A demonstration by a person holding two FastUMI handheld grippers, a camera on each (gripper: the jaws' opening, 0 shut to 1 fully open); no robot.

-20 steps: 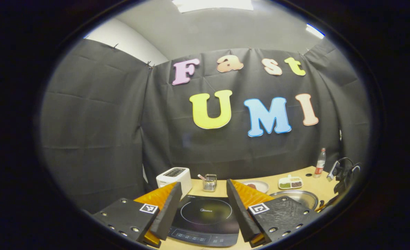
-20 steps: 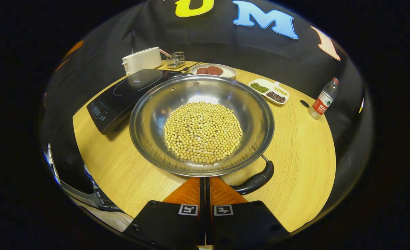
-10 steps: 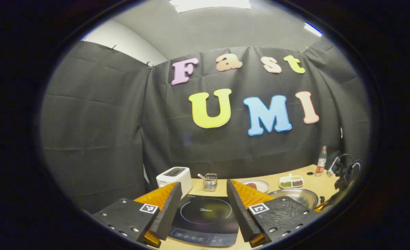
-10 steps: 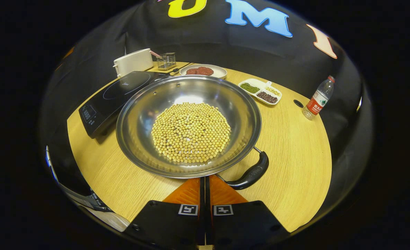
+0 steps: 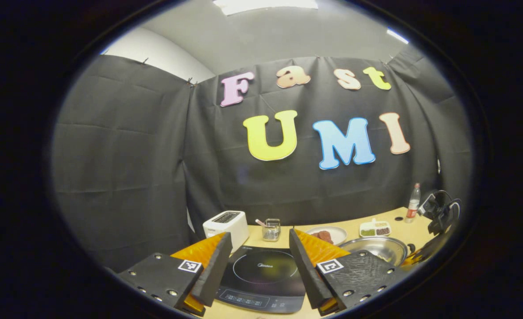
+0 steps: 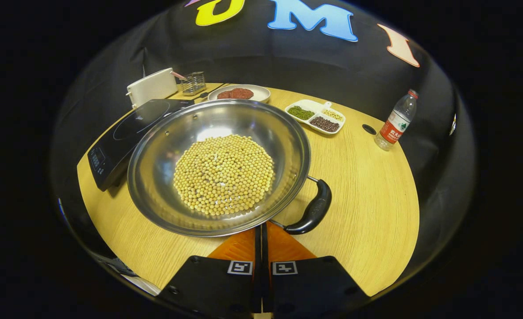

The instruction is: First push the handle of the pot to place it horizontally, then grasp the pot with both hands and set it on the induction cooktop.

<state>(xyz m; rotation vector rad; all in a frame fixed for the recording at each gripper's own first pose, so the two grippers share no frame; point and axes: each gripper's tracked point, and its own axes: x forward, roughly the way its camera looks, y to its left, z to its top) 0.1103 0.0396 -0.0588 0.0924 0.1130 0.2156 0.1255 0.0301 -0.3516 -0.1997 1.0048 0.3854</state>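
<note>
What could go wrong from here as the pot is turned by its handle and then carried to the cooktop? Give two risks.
1. The pot holds a loose heap of soybeans; a sharp push on the handle by the shut right gripper could scatter them.
2. The pot's far rim sits close beside the induction cooktop and the plate; turning it may knock them.

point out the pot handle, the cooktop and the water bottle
pot handle (image 6: 313, 211), right gripper view, middle of the black grip
cooktop (image 5: 263, 270), left gripper view, glass top inside the ring
water bottle (image 6: 393, 123), right gripper view, on its label
</note>
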